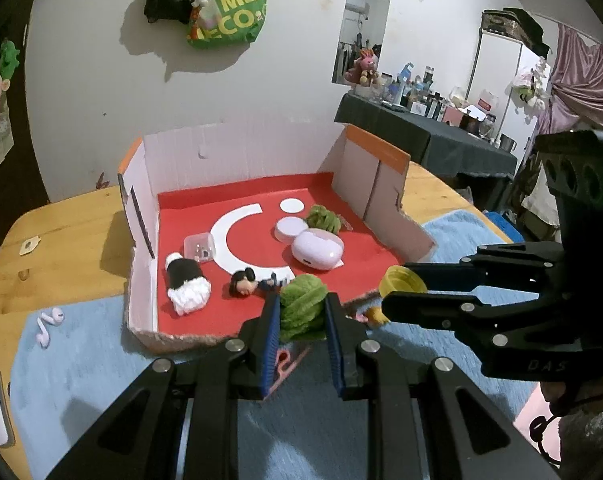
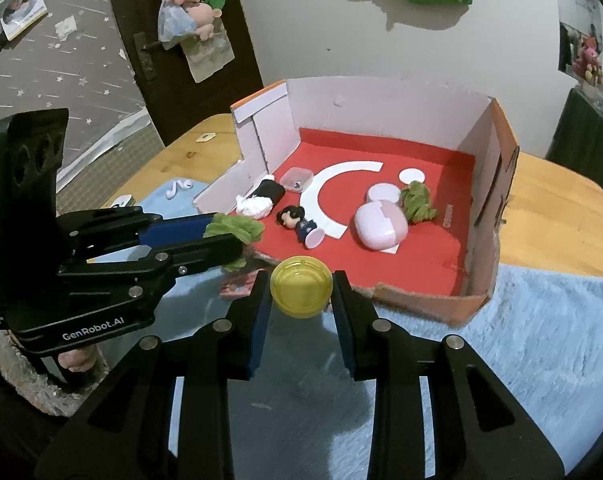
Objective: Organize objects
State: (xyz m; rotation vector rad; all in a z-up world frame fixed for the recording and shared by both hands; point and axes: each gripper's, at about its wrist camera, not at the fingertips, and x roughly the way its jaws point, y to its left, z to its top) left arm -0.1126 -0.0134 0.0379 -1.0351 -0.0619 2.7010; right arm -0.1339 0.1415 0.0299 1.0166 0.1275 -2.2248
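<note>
Both clenched — left gripper (image 1: 301, 314) on green scrunchie (image 1: 302, 304), right gripper (image 2: 301, 292) on yellow cap (image 2: 301, 291) — carry over torn box (image 2: 425, 302) edge, then release.

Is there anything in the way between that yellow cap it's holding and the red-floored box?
Nothing visible blocks it. The right tool grips the round yellow plastic cap just before the torn, low front edge of the red-floored cardboard box, and the red floor behind that edge lies bare.

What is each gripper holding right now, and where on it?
Left gripper: fuzzy green scrunchie, pinched across its sides. Right gripper: round yellow plastic cap, clamped at opposite rim edges.
</note>
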